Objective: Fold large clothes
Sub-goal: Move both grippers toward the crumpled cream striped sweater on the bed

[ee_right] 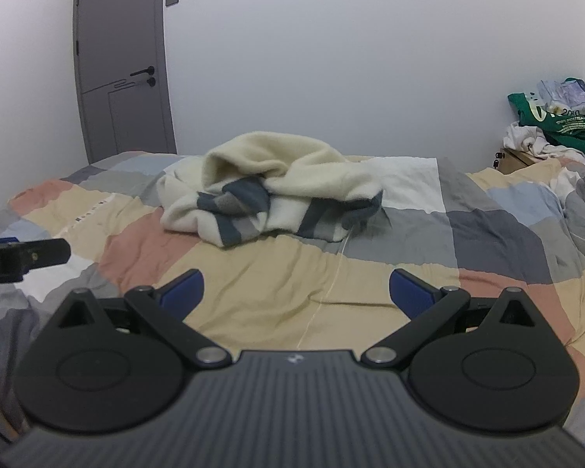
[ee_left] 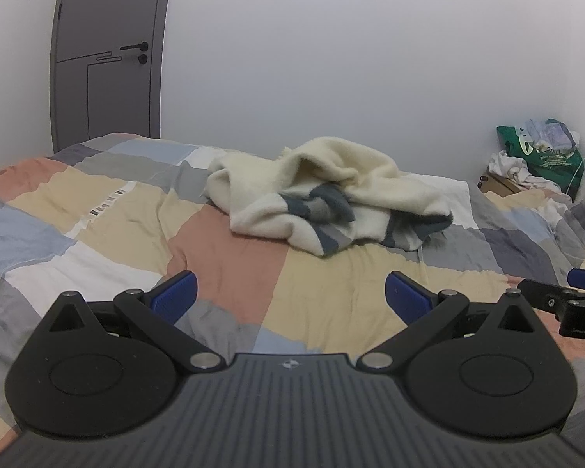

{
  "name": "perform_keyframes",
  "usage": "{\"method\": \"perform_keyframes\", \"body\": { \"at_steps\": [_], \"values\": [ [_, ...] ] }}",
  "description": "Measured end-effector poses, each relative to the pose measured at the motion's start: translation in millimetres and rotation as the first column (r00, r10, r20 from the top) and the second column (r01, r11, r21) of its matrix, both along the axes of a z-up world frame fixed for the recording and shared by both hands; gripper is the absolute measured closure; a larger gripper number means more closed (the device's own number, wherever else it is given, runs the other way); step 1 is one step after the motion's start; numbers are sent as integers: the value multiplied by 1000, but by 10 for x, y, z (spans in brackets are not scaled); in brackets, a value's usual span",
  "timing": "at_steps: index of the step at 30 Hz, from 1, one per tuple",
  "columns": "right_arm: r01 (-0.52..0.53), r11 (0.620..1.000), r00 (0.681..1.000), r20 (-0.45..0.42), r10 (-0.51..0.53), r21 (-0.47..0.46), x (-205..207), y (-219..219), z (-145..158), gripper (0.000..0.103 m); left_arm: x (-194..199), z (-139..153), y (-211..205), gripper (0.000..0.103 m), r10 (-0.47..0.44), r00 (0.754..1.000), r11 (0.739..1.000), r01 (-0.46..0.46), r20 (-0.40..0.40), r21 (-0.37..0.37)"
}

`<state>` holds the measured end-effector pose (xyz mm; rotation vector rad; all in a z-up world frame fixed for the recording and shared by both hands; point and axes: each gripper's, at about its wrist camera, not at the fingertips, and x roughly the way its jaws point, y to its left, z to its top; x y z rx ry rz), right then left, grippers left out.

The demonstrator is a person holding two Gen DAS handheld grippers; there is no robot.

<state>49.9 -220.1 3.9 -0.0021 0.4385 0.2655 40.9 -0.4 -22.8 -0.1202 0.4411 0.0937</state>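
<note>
a: where's the garment?

b: the cream sweater [ee_left: 323, 195] lies in a crumpled heap on the bed [ee_left: 222, 241], toward the far side near the white wall [ee_left: 331, 58]. it has blue-and-grey striped parts showing at the front of the heap, and one fold stands up like a hump at the top.

a: and the bed itself?

b: covered by a patchwork quilt [ee_right: 370, 280] in tan, salmon, grey, pale blue and white blocks, wrinkled all over. a thin white thread or cord [ee_right: 331, 280] runs down across the quilt from the sweater's near edge.

a: how's the left tool?

b: the left tool [ee_left: 290, 296] has its blue pads spread wide with nothing between them, held over the quilt and well short of the sweater.

a: right one?

b: same. the right tool [ee_right: 296, 292] is spread wide and has hold of nothing, also well apart from the sweater. each tool shows at the edge of the other's view, so they sit side by side.

a: anything else around?

b: a grey door [ee_left: 105, 58] at the far left, closed, with a dark handle. at the far right corner, a pile of bags and clothes [ee_right: 557, 124], with a green bag on top.
</note>
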Motion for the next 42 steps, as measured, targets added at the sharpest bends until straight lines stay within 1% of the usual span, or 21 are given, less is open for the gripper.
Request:
{"method": "perform_keyframes", "body": {
  "at_steps": [9, 14, 20, 24, 42],
  "values": [
    [-7, 1000, 1000, 1, 7, 1, 1, -7, -7, 0, -12, -36, 28, 0, 3, 1000, 1000, -3, 3, 9],
    [-4, 1000, 1000, 1, 4, 1, -4, -10, -15, 0, -28, -45, -6, 0, -3, 1000, 1000, 3, 10, 30],
    [3, 1000, 1000, 7, -3, -2, -20, -9, -34, 0, -36, -66, -3, 0, 13, 1000, 999, -14, 5, 40],
    [3, 1000, 1000, 7, -3, -4, -4, -4, -36, 0, -36, -79, 18, 0, 22, 1000, 999, -22, -5, 33],
    [3, 1000, 1000, 7, -3, -2, -6, -9, -37, 0, -38, -59, -9, 0, 22, 1000, 998, -22, 1, 54]
  ]
}}
